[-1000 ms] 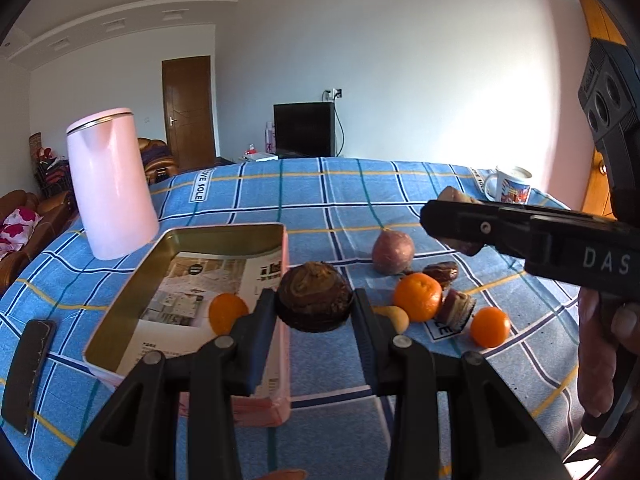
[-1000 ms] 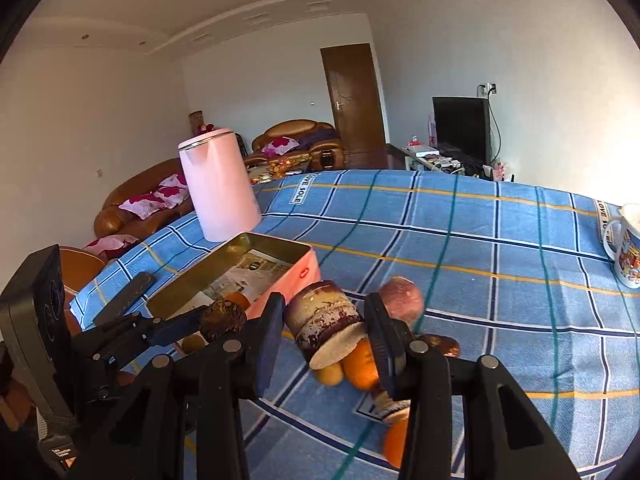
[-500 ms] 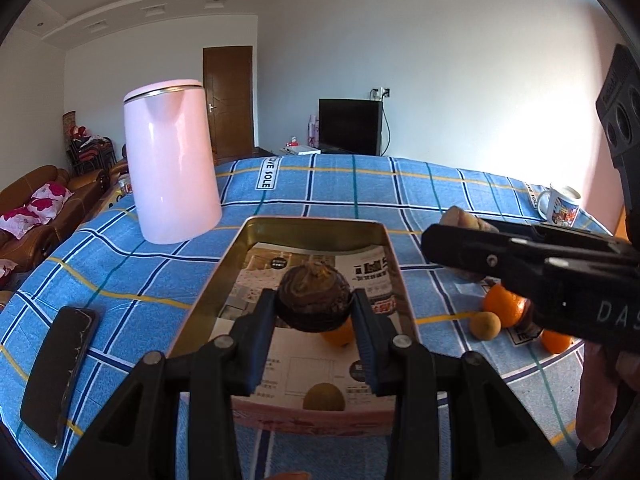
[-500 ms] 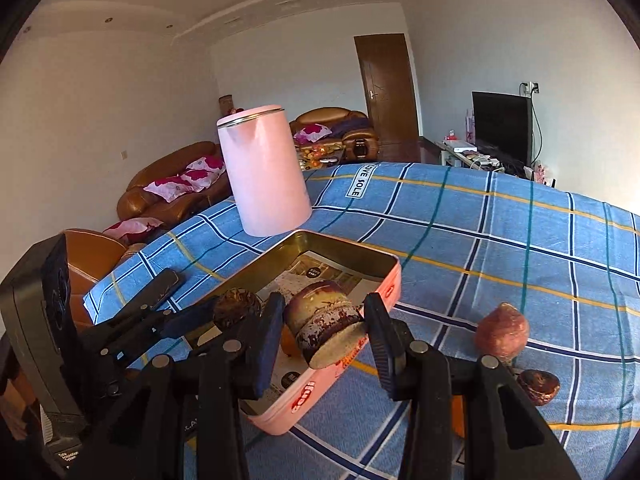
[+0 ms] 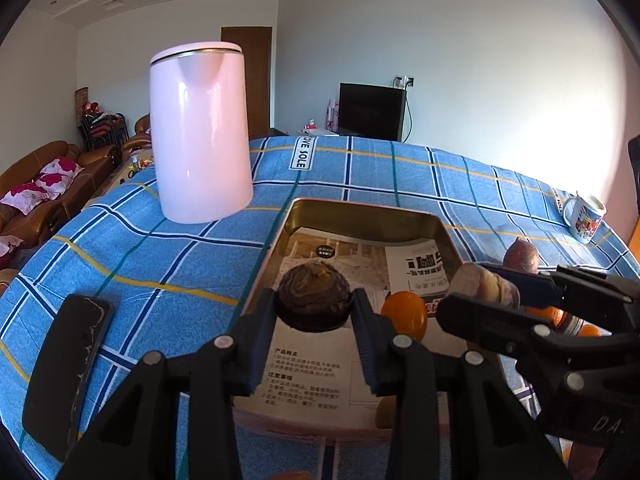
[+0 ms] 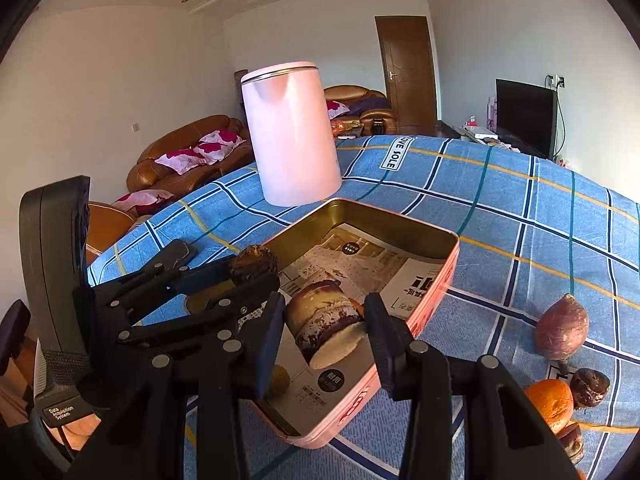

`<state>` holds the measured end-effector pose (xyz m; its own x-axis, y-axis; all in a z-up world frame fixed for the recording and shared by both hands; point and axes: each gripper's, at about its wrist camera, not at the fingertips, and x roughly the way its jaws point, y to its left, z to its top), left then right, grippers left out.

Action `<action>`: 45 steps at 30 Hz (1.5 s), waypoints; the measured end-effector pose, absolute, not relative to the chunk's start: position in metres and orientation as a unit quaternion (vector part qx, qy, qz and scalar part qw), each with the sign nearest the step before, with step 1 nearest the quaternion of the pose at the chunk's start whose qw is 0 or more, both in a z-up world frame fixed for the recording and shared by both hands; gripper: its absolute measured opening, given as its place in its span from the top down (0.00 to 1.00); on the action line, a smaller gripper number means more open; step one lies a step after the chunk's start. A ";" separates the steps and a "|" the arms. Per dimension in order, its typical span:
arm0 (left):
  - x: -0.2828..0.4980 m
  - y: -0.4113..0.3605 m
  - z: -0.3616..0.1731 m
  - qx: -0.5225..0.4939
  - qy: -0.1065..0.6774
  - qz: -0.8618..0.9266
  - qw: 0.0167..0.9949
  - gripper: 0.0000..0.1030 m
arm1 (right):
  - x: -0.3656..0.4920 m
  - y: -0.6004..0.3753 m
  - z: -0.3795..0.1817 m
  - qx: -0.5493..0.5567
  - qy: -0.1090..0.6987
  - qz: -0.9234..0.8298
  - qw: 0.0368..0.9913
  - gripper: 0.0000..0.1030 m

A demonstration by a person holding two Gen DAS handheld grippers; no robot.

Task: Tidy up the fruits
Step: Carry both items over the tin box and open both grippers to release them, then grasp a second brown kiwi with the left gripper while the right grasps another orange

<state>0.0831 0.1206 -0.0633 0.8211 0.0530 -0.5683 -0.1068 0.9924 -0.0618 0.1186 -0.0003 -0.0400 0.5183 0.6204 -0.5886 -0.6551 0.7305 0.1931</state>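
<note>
My left gripper [image 5: 314, 308] pinches a dark round fruit [image 5: 314, 300], my right gripper [image 6: 324, 330] a cut brown root [image 6: 324, 326]; I'd lower both before releasing into the paper-lined pink tin [image 6: 434, 300].

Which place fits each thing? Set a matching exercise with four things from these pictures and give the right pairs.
Things:
1. dark round fruit
2. cut root piece
3. kettle
4. mug

Places:
A. standing on the cloth behind the tin
B. held in the right tool
C. near the far right edge of the table
D. held in the left tool

Pairs: 1-D, 2-B, 3-A, 4-C
</note>
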 end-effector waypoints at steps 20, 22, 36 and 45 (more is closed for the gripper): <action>0.090 0.131 -0.066 -0.055 0.315 0.044 0.946 0.62 | 0.119 0.014 -0.060 -0.050 0.357 0.364 0.859 0.58; 0.090 0.132 -0.066 -0.059 0.314 0.041 0.947 0.62 | 0.121 0.016 -0.060 -0.049 0.357 0.363 0.859 0.58; 0.052 0.111 -0.036 -0.050 0.250 0.041 0.966 0.21 | 0.100 -0.039 -0.049 -0.014 0.338 0.351 0.873 0.36; 0.054 0.033 -0.047 -0.014 0.279 -0.046 0.959 0.11 | 0.078 -0.170 -0.072 -0.017 0.343 0.189 0.920 0.34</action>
<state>0.0545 0.0334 -0.0474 0.8405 -0.0963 -0.5332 0.0802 0.9954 -0.0532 0.0785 -0.1702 -0.0721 0.6940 0.3357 -0.6369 -0.3590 0.9282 0.0981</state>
